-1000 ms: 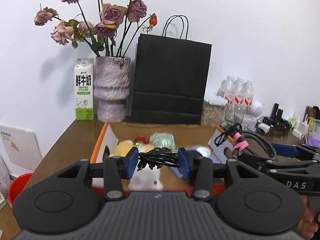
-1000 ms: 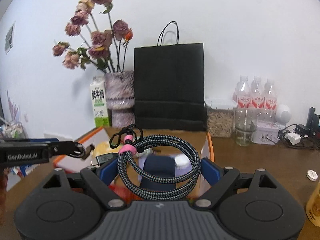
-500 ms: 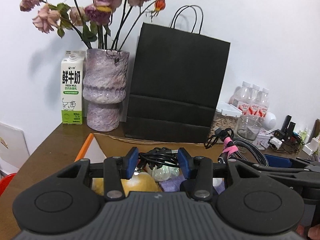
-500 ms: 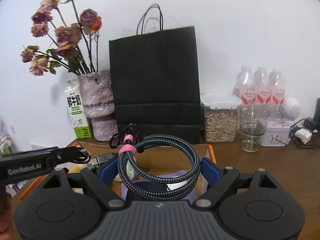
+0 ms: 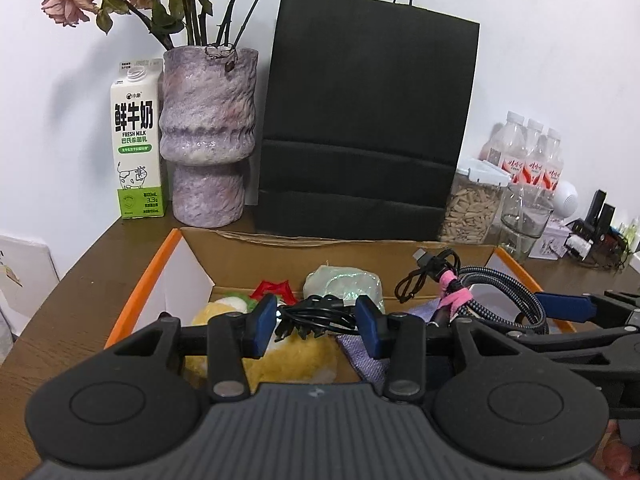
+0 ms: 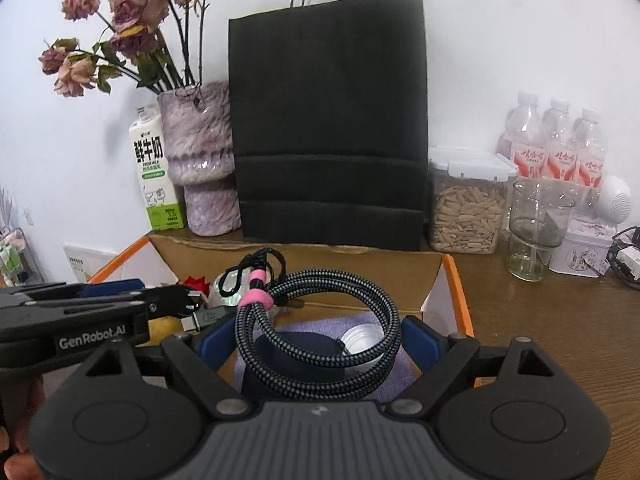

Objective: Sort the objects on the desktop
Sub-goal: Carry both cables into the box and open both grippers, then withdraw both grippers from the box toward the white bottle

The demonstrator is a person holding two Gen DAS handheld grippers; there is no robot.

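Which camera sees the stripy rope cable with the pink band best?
The right wrist view: the braided cable fills the middle, its whole coil held between the tongs. The left wrist view shows it only edge-on at the right.

A: Where is the left wrist camera sitting?

B: It is riding behind the left gripper point(image 5: 316, 322), looking slightly downward over a cardboard box point(image 5: 320, 246) toward the wall.

A: And the right one?

B: It is looking the same way from just beside, behind the right gripper point(image 6: 320, 342). Both are sharing the black bag point(image 6: 328, 120), vase point(image 5: 208, 136) and milk carton point(image 6: 156, 168), close up.
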